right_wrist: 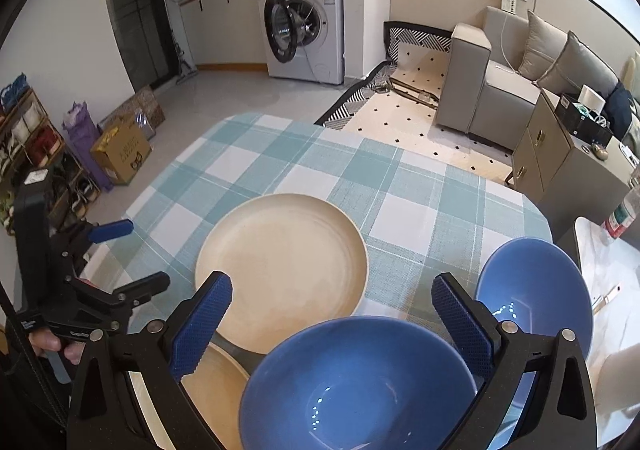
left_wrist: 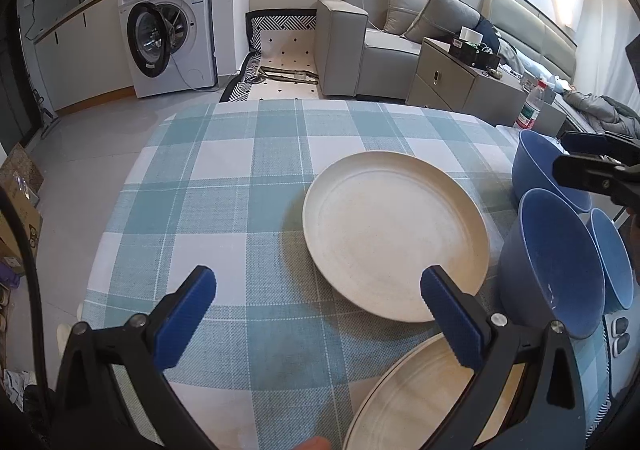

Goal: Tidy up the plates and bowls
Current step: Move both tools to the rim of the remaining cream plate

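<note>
Inspecting the crockery first: a round cream matte plate [left_wrist: 396, 238] lies flat on the desk, and a second cream plate of the same make [left_wrist: 416, 390] lies nearer you, apart from it in the left wrist view. Three deep blue glazed bowls stand unstacked to their right: a near blue bowl [right_wrist: 360, 382], a far blue bowl [right_wrist: 534, 290], and a third blue bowl [left_wrist: 610, 258] behind the near one.

Your left gripper [left_wrist: 316, 314] hovers with jaws spread wide and empty; its right blue ribbed pad sits over the gap between the two plates, so the far plate lies ahead and slightly right of it. Your right gripper [right_wrist: 332, 314] hovers above the near bowl, jaws likewise spread and gripping nothing; that bowl lies directly below and between them. On that showing, the right hand is nearer the bowls and the left nearer the plates.

Surfaces: plates are smooth, thin-rimmed and shallow, likely to need an edge pinch; bowls are glossy with steep walls, which may slip. The teal-and-white checked woven cloth [left_wrist: 248, 178] covers the desk.
</note>
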A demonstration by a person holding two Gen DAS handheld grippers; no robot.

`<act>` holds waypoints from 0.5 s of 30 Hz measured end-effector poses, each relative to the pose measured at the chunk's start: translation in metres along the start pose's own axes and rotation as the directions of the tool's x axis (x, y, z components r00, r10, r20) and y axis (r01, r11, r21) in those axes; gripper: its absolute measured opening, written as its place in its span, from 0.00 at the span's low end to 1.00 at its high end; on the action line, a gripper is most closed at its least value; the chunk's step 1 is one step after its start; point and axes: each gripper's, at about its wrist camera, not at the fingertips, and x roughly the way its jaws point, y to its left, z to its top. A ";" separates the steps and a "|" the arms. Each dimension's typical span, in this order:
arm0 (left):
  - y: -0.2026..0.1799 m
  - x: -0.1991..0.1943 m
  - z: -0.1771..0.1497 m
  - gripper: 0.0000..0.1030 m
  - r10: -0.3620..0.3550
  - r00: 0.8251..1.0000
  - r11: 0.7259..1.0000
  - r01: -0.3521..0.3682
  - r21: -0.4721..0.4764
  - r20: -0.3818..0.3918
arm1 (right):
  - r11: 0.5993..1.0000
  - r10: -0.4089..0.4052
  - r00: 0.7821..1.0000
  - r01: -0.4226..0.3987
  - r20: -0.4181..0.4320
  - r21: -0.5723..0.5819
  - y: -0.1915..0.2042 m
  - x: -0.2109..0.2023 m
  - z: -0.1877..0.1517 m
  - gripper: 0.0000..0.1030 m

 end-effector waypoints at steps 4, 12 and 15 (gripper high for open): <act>0.000 0.004 0.000 1.00 0.001 1.000 1.000 0.000 0.005 -0.012 | 1.000 0.001 1.000 -0.001 -0.009 -0.003 -0.008 0.008 0.005 0.99; 0.001 0.015 0.002 1.00 -0.002 0.999 1.000 0.002 -0.005 -0.034 | 1.000 0.011 0.996 -0.009 -0.094 0.017 -0.018 0.042 0.013 0.99; 0.001 0.019 0.003 0.99 -0.009 0.999 1.000 0.009 -0.009 -0.043 | 1.000 0.023 0.991 -0.021 -0.135 0.011 -0.017 0.055 0.013 0.98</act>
